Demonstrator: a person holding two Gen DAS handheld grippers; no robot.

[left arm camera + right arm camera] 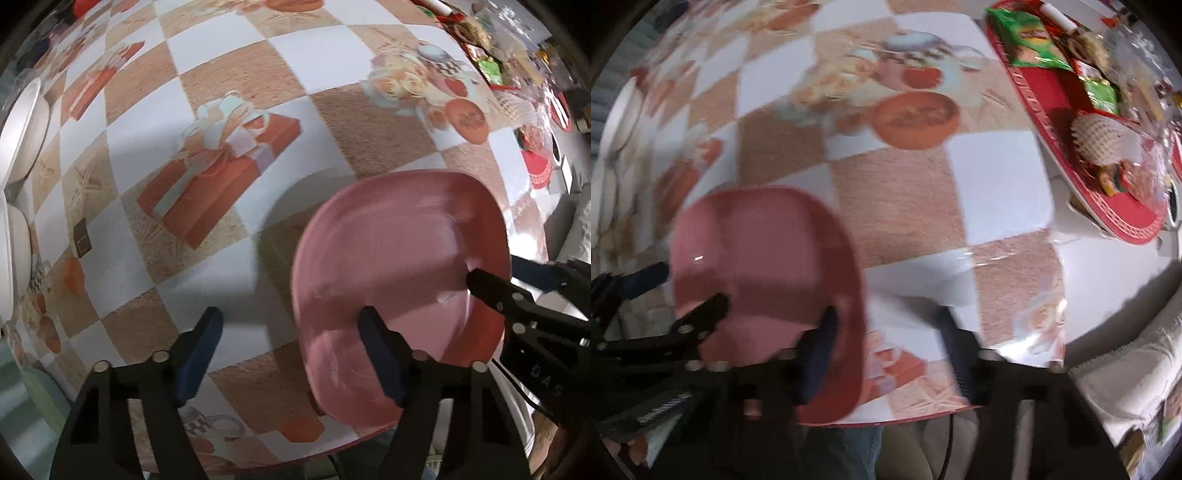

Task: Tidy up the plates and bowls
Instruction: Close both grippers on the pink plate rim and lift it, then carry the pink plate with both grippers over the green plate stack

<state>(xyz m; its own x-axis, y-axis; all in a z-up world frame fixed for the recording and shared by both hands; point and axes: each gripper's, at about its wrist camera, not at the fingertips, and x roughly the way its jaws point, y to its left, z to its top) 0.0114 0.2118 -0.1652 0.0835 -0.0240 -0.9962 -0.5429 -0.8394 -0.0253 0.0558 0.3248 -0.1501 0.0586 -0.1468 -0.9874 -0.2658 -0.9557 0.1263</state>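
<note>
A pink plate (391, 266) lies near the table's front edge. My left gripper (291, 354) is open, its right finger (380, 362) over the plate's near rim and its left finger on the cloth. My right gripper (886, 350) is open too, its left finger (820, 350) over the plate (764, 266), its right finger off it. The right gripper also shows in the left wrist view (491, 291) at the plate's right rim. White plates and bowls (22, 125) are stacked at the far left edge.
A checkered tablecloth (258, 74) with gift-box prints covers the table. A red tray (1063, 110) with snack packets and wrappers sits at the back right. A white cushion (1126, 369) lies beyond the table's right edge. A pale green object (37, 391) is at lower left.
</note>
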